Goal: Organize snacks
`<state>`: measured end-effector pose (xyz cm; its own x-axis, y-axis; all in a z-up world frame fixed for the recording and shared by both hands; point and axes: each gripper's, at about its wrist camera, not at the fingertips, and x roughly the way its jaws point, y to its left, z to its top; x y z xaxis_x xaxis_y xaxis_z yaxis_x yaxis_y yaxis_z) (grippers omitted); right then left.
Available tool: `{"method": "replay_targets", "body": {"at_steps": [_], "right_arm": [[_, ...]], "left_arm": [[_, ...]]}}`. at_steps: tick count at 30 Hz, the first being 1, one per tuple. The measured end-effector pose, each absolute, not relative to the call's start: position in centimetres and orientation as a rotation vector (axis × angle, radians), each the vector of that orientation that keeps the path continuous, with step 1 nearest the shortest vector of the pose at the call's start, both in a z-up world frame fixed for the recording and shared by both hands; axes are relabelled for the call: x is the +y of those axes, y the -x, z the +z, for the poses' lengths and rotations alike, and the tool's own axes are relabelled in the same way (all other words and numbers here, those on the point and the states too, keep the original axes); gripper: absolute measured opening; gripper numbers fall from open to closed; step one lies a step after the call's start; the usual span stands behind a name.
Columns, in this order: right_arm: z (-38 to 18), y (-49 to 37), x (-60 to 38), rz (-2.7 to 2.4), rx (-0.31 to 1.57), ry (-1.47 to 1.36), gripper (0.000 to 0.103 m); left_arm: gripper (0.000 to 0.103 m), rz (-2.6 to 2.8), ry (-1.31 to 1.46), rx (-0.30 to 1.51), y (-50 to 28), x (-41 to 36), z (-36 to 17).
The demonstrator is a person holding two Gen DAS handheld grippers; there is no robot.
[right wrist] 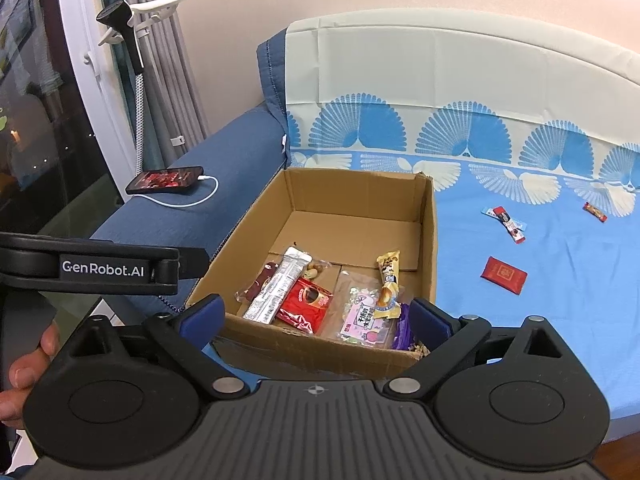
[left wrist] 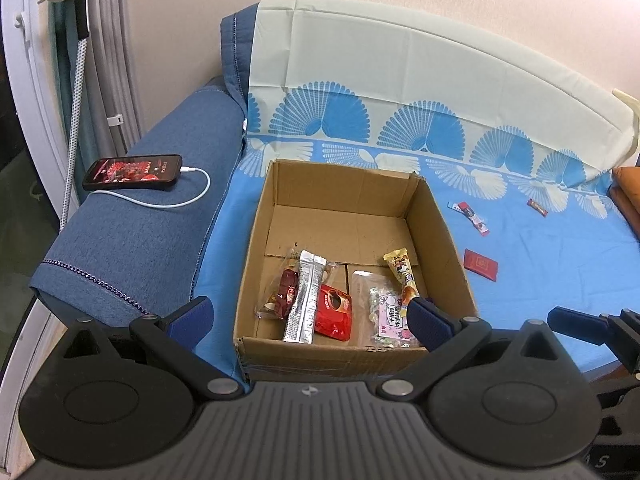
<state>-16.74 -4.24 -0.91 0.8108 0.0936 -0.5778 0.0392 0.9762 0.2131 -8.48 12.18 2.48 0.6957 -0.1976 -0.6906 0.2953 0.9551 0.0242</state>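
An open cardboard box (left wrist: 344, 188) stands on the blue bedsheet. In it lie a silver packet (left wrist: 306, 296), a red packet (left wrist: 334, 312), a dark red date packet (left wrist: 284, 294), a pink candy bag (left wrist: 386, 312) and a yellow roll (left wrist: 402, 276). My left gripper (left wrist: 308, 320) hovers open over the box's near edge, gripping nothing. My right gripper (right wrist: 316, 318) is open too, above the box (right wrist: 360, 192), with a purple wrapper (right wrist: 402, 328) by its right finger. Loose on the sheet lie a red packet (right wrist: 503, 274), a red-and-white bar (right wrist: 506, 222) and a small red candy (right wrist: 595, 212).
A phone (left wrist: 132, 172) on a white charging cable rests on the blue sofa arm (left wrist: 140, 240) left of the box. A garment steamer pole (left wrist: 78, 80) and curtains stand further left. A hand (right wrist: 24, 360) holds the left gripper (right wrist: 192, 266) at the right wrist view's left edge.
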Motion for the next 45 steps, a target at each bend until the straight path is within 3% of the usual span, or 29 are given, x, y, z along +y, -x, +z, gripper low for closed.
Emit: {"method": "replay_targets", "body": {"at_steps": [33, 45], "right_arm": [[-2.6, 16.2, -8.2, -0.002, 0.639, -0.325, 0.099], [-3.7, 15.9, -16.8, -0.209, 0.580, -0.324, 0.100]], "left_arm": [[0.103, -0.247, -0.190, 0.781, 6.7, 9.3, 2.3], [0.103, -0.181, -0.195, 0.790, 2.8, 7.6, 2.9]]}}
